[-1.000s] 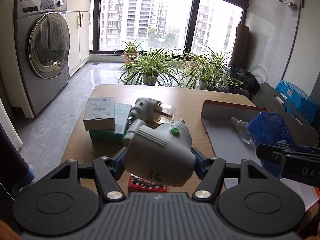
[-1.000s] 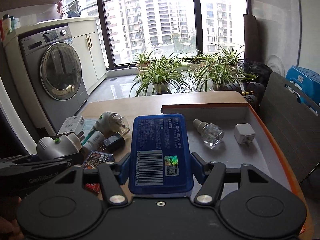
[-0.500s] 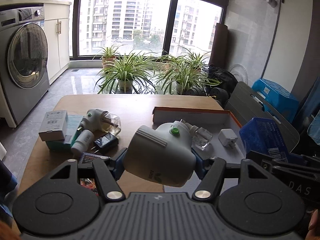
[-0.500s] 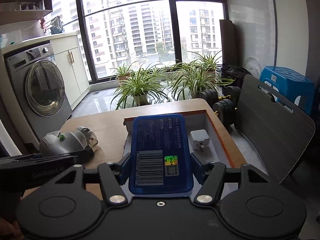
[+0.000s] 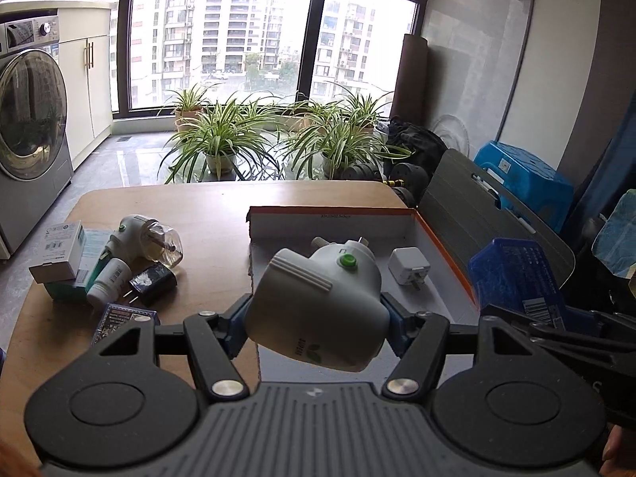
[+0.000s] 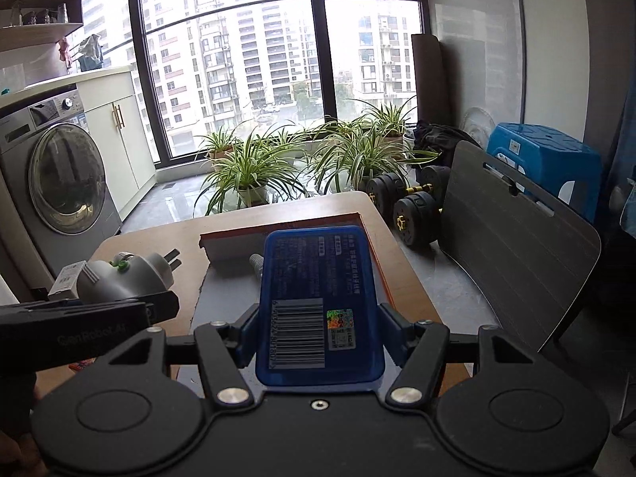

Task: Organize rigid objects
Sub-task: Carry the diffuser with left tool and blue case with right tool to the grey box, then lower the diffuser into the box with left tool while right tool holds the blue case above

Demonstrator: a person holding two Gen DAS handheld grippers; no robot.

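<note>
We are looking into the orange-rimmed shallow box [image 5: 441, 248] lying on the wooden table [image 5: 214, 214], where a white plug adapter [image 5: 409, 266] is sitting near its right wall. Our left gripper [image 5: 316, 320] is clenching the white plug-in vaporizer [image 5: 318, 302] above the box's near-left corner, while our right gripper [image 6: 318, 334] is grasping the blue plastic case [image 6: 318, 298] over the box. Left of the box, a second vaporizer [image 5: 147, 236], small cartons [image 5: 59, 250], a white tube [image 5: 107, 282] and a black charger [image 5: 153, 282] are crowding the tabletop.
</note>
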